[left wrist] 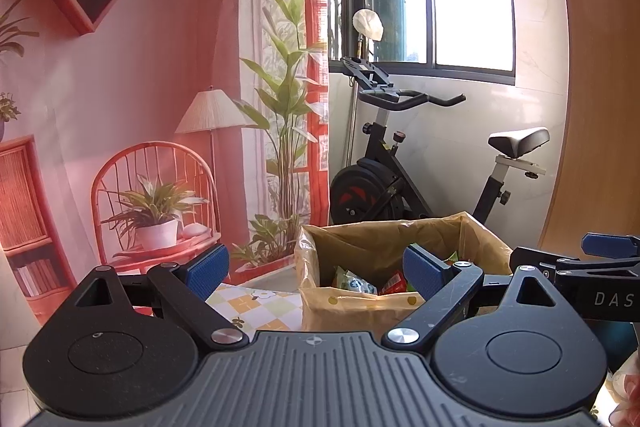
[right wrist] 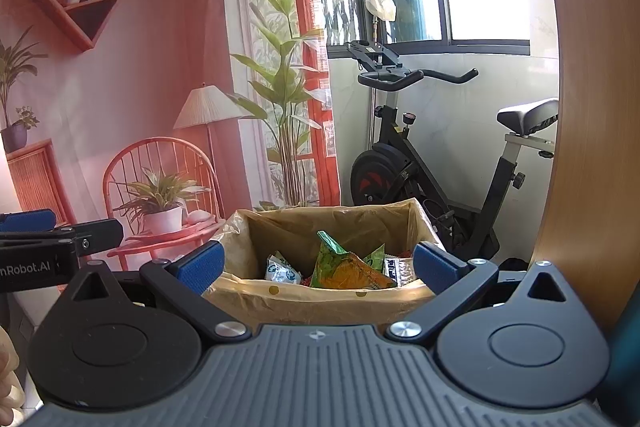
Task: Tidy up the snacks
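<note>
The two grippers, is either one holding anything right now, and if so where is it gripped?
Nothing is held. The left gripper and right gripper are both open and empty; the snack packets lie in the lined box.

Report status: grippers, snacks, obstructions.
Left gripper open, empty. Right gripper open, empty. Snacks in the box. Nothing in the way.

Side-by-side wrist views, both near the box (left wrist: 360, 307).

Snack packets (right wrist: 344, 267) inside lined box (right wrist: 320, 297), exercise bike (right wrist: 432, 163) behind, printed backdrop (right wrist: 120, 87) left
</note>
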The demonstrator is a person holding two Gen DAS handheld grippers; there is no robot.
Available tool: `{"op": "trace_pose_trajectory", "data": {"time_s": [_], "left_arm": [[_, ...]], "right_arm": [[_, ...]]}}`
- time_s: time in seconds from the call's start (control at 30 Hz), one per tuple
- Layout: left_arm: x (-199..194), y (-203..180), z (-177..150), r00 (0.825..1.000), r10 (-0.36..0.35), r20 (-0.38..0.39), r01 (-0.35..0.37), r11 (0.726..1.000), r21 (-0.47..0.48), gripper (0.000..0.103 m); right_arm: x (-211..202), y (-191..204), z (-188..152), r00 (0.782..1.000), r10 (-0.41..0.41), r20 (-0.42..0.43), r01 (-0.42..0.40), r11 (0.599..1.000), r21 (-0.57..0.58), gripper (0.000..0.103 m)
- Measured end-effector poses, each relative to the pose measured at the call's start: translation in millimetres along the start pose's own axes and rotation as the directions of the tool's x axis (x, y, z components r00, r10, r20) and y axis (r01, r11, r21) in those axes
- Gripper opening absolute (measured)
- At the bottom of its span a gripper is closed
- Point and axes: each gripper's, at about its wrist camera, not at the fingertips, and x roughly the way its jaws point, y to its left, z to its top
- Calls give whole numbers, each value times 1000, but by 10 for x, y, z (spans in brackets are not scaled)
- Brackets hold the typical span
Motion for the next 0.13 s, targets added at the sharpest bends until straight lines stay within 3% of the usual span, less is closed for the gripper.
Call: {"op": "trace_pose_trajectory", "data": {"time_s": [0.13], "left_arm": [[0, -14, -5, 1000, 5, -2, -5, 1000, -5, 95]], "right_arm": [[0, 1, 1, 1000, 0, 0, 0, 1000, 0, 103]]}}
